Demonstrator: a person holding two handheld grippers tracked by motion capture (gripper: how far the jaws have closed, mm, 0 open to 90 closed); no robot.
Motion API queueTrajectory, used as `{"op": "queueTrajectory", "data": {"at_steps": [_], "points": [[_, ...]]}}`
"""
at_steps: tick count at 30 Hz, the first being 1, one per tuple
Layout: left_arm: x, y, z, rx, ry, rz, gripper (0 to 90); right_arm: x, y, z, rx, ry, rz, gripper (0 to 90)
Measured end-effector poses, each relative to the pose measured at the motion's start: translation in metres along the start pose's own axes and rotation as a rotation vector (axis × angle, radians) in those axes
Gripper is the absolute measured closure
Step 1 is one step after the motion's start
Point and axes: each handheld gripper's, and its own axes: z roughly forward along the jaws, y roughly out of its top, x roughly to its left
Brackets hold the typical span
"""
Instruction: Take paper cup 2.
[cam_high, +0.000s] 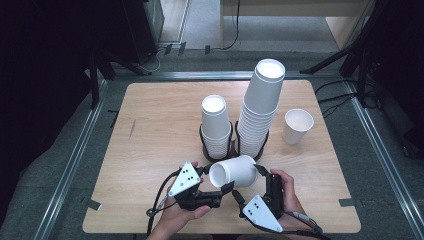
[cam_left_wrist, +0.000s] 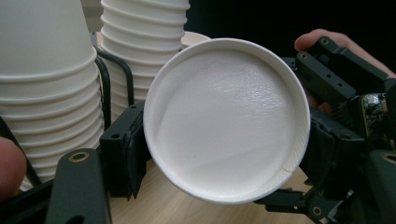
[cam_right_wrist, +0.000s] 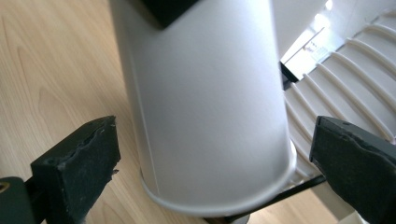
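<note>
I have the left gripper (cam_high: 226, 188) clamped on the single paper cup (cam_high: 234, 171), which lies on its side above the table (cam_high: 150, 150) with its closed base turned toward that gripper's camera; in the left gripper view the jaws press on either side of the base (cam_left_wrist: 226, 121). The right gripper (cam_high: 251, 186) is just beside the cup on its other side, jaws spread wide around the cup wall (cam_right_wrist: 205, 102) with a clear gap at each pad, so it grips nothing. Just beyond both grippers stand two black holders with stacked cups: the short stack (cam_high: 216, 125) ahead of my left gripper and the tall stack (cam_high: 259, 105) ahead of my right. Farther off, past the right gripper, a loose cup (cam_high: 297, 126) stands upright, mouth up.
</note>
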Motion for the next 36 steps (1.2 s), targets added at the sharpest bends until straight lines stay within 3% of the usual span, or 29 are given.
{"op": "queueTrajectory", "data": {"at_steps": [3,10,12,14,19,23,27,33,34,35,36], "points": [[0.001,0.0,-0.002,-0.02,0.009,0.014,25.9,-0.004,0.001,-0.005,-0.006,-0.001,0.073,2.0],[0.001,0.001,-0.008,-0.092,0.009,-0.002,25.9,-0.007,0.005,-0.017,-0.002,-0.03,0.256,2.0],[0.001,0.001,-0.008,-0.1,0.001,-0.001,25.8,-0.011,0.009,-0.021,-0.007,-0.023,0.353,2.1],[0.0,0.0,-0.009,-0.109,0.026,0.011,25.8,-0.015,0.013,-0.025,-0.029,-0.024,0.454,2.8],[0.001,0.0,-0.01,-0.148,0.048,0.009,25.8,-0.022,0.023,-0.028,-0.048,-0.043,0.625,3.5],[0.001,0.0,-0.011,-0.184,0.062,0.008,25.8,-0.025,0.026,-0.028,-0.057,0.007,0.784,4.0],[0.001,-0.002,-0.011,-0.213,0.062,0.017,25.8,-0.024,0.031,-0.027,-0.057,0.027,0.862,3.9],[-0.005,-0.004,-0.009,-0.242,0.091,0.043,25.8,-0.028,0.033,-0.027,-0.069,0.052,1.1,4.1],[-0.005,-0.004,-0.009,-0.242,0.091,0.043,25.8,-0.028,0.033,-0.027,-0.069,0.052,1.1,4.1],[-0.005,-0.005,-0.009,-0.25,0.099,0.048,25.8,-0.03,0.032,-0.027,-0.08,0.069,1.19,4.1],[-0.005,-0.005,-0.009,-0.252,0.104,0.049,25.8,-0.031,0.033,-0.027,-0.078,0.076,1.23,3.8]]}}
